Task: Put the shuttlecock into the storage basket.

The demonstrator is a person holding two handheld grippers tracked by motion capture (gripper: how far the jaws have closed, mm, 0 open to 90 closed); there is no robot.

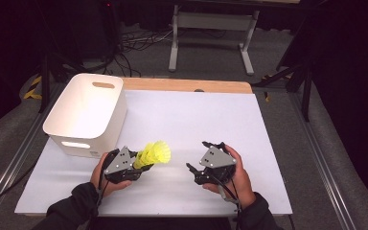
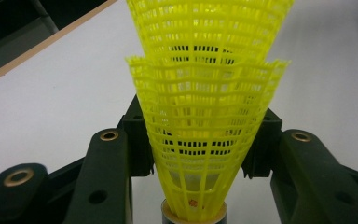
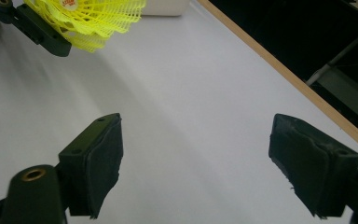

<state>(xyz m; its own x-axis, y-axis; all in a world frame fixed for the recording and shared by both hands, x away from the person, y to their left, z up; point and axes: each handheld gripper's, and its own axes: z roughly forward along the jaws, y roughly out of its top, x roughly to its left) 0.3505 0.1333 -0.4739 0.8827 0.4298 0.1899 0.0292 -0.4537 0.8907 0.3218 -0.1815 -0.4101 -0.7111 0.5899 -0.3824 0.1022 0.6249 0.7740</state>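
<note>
Two yellow plastic shuttlecocks are nested one inside the other, their skirts pointing away from the person and to the right. My left gripper is shut on them, just in front of the bin. In the left gripper view the black pads press both sides of the lower mesh skirt, and the cork end sits low between the jaws. My right gripper hovers over the white table to the right, open and apart from the shuttlecocks. Its own view has the jaws wide with nothing between them, and the shuttlecocks at the upper left.
A white plastic bin with handle slots stands at the table's left, close behind my left hand. The white tabletop ends in a wooden strip at the back. Beyond it are dark floor, cables and a grey stand.
</note>
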